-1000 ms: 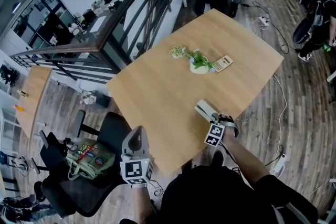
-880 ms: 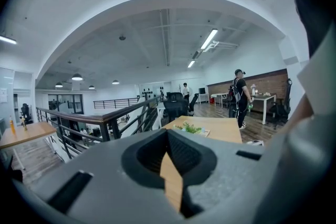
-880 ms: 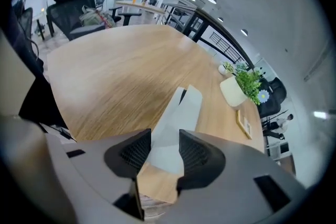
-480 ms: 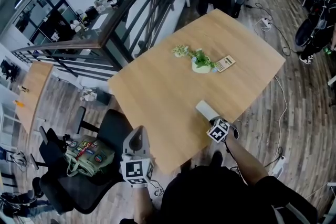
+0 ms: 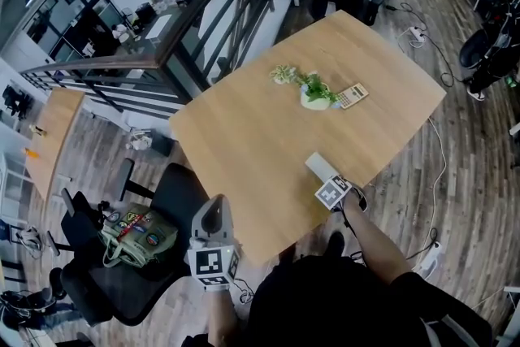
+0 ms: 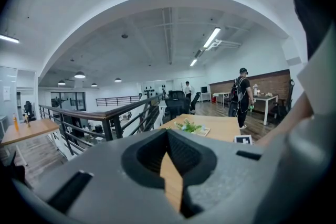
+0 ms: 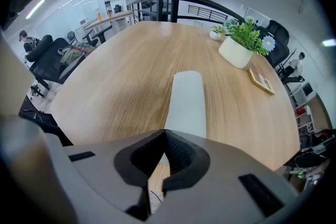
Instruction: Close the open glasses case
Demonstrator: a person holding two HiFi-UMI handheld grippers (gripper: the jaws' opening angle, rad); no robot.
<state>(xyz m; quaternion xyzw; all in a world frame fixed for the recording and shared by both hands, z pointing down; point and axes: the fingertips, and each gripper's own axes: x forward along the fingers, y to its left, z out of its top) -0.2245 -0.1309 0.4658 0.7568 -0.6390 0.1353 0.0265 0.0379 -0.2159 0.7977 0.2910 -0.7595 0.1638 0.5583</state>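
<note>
My right gripper [image 7: 164, 136], jaws pressed together on nothing, pointed down just beside the white glasses case [image 7: 187, 102] near the counter [image 7: 121, 76] edge. I judged a gentle, centred push on its lid best. The left gripper [image 6: 168, 136], also closed, hung aside.

1. Holds left gripper [image 5: 213, 211] at 7 o'clock, nearly level, jaws together, empty.
2. Reaches right forearm [image 5: 370, 238] toward 5 o'clock, right gripper [image 5: 331, 189] tipped steeply down, jaws closed.
</note>
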